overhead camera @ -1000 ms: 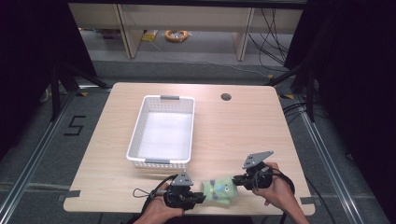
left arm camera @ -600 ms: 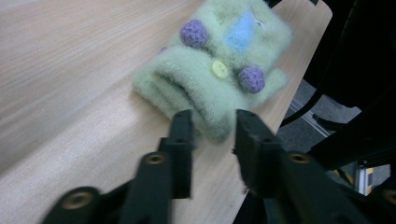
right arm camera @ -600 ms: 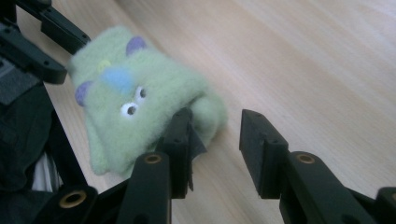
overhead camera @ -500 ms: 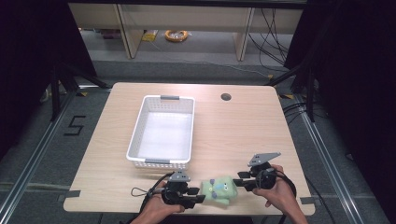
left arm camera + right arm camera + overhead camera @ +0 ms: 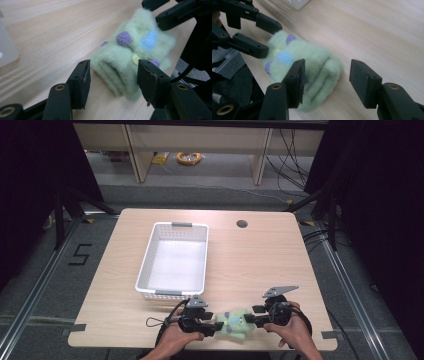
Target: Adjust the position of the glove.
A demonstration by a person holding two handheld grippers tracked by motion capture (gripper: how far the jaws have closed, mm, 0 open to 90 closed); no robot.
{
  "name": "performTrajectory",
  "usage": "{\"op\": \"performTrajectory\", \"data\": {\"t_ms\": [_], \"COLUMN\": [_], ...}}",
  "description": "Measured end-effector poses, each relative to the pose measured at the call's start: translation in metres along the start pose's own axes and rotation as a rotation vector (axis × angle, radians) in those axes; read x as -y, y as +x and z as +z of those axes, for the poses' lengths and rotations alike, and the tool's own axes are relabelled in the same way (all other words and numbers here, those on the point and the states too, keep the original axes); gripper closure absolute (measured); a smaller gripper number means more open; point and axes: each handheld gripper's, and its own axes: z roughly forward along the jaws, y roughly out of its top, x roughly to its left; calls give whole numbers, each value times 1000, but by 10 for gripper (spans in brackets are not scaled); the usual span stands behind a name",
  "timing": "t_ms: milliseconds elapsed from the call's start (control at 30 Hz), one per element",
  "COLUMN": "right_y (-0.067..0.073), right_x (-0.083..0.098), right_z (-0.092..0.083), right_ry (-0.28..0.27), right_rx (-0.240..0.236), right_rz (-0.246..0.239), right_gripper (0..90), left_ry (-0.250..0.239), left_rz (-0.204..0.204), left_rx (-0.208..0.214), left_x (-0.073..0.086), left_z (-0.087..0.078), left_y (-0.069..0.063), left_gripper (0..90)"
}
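Both grippers, left (image 5: 218,326) and right (image 5: 251,320), have just been opening. A folded green cloth (image 5: 237,322) lies between them, its ends inside each pair of half-open jaws, unpinched.

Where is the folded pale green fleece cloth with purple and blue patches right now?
In the high view the folded pale green fleece cloth lies on the wooden table near its front edge, between the left gripper and right gripper, right of the white basket's front end.

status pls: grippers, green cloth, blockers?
Left gripper and right gripper just opened, fingers off. Folded green cloth lies between them on the table. White basket unobstructed.
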Motion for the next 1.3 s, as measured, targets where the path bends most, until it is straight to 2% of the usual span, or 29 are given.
{"op": "performTrajectory", "data": {"t_ms": [33,67,100,133,167,200,233,267,300,433,467,533,667,733,767,800,833,933,967,1033,1067,1167,1300], "right_y": [-1,-2,-2,-2,-5,-5,-4,-6,-6,-7,-7,-7,-7,-9,-9,-9,-8,-9,-9,-9,-9,-9,-9], "right_x": [2,2,2,4,4,6,7,7,8,9,9,10,11,12,12,12,12,12,12,13,13,13,13], "right_z": [5,6,6,8,10,12,14,13,14,16,18,19,20,22,22,21,21,22,22,23,23,23,23], "right_ry": [-7,16,16,19,39,34,26,52,53,48,54,51,52,41,41,44,43,42,41,40,37,37,36], "right_rx": [-4,-10,-10,-13,-18,-2,-6,-16,-18,-19,-39,-43,-51,-81,-81,-78,-77,-83,-87,-101,-92,-109,-129], "right_rz": [11,17,17,38,25,16,29,25,28,32,42,50,57,58,58,62,63,62,62,60,59,55,41], "right_gripper": [477,477,477,478,481,489,491,495,500,501,503,505,508,523,523,526,534,540,546,569,579,603,683], "left_ry": [8,14,15,13,13,23,24,24,31,35,44,44,52,56,56,67,64,51,65,53,58,53,46], "left_rz": [-4,-14,-18,-20,-20,-17,-17,-17,-31,-33,-33,-34,-28,-19,-19,-18,-21,-24,-29,-45,-51,-46,-61], "left_rx": [-2,2,0,0,3,15,19,19,24,24,18,41,36,36,36,21,46,39,57,56,74,74,87], "left_x": [0,1,1,1,1,1,2,2,3,3,3,3,3,3,3,2,2,3,3,4,4,4,4], "left_z": [2,3,3,3,3,5,7,7,8,8,8,10,11,13,13,12,14,15,14,14,14,13,12], "left_y": [1,2,3,3,3,3,4,4,5,4,3,4,2,1,1,-1,1,-1,0,0,1,1,2], "left_gripper": [445,447,447,453,460,464,467,469,469,492,502,503,512,514,516,516,534,559,572,618,637,680,708]}}
